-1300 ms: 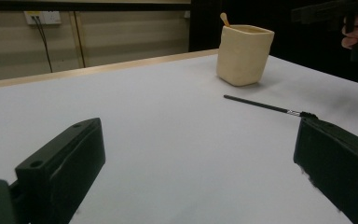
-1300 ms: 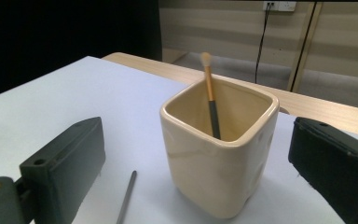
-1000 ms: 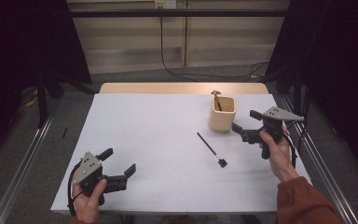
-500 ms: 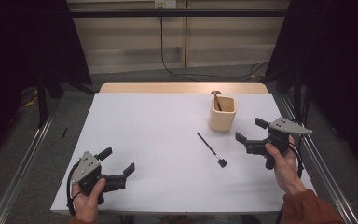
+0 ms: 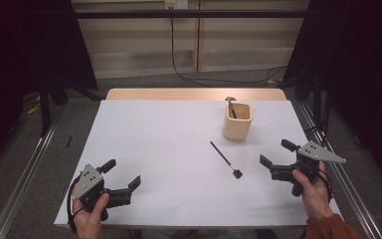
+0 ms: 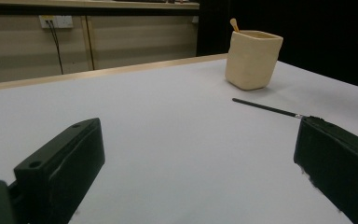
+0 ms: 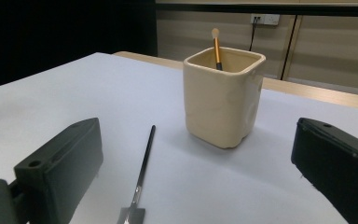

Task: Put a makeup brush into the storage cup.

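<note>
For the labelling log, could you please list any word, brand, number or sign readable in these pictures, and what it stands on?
None can be read: the cream cup, the black brush on the white table, and both claws, left and right, carry no visible text.

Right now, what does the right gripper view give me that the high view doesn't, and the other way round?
Right gripper view alone: the slim black brush's flat head up close between its open black jaws, and the gold handle and pale tip of the brush standing in the cup.
High view alone: both hands, the left claw open near the table's front left corner, the right claw open beside the brush, and the floor around the table.
Both: the cream square cup and the black brush lying in front of it.
</note>
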Tool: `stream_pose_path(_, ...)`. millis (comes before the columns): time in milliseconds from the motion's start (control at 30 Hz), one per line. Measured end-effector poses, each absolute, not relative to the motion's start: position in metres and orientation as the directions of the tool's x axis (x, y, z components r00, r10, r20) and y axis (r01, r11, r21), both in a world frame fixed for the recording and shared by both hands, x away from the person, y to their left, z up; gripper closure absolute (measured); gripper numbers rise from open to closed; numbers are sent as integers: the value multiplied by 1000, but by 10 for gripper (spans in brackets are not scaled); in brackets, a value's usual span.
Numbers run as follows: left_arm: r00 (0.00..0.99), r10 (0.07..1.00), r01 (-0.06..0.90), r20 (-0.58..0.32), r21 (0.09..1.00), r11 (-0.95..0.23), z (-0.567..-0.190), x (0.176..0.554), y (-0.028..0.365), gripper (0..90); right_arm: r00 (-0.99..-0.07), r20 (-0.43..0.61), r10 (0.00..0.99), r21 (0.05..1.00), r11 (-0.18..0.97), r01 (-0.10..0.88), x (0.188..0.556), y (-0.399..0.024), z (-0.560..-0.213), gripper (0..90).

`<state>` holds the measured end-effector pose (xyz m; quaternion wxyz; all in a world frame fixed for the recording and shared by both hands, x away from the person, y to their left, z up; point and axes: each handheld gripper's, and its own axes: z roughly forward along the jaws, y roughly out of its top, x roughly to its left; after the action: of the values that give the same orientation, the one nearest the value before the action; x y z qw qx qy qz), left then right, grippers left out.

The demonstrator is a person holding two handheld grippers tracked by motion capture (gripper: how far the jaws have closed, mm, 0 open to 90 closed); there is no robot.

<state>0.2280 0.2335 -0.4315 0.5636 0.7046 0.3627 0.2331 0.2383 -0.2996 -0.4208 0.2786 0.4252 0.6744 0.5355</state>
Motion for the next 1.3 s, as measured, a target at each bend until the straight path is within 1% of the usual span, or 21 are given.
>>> stream_pose_path(433,629,774,239,-69,965,-108,-430,225,232,17,-466,91,880,952,60,300,204,-310,-432,11)
stream_pose_path(1033,630,772,249,-80,963,-103,-432,227,233,17,-475,88,876,952,65,298,207,-309,-432,7)
stream_pose_path(1300,627,776,246,-71,963,-110,-432,227,233,17,-512,88,854,951,81,298,217,-302,-427,7)
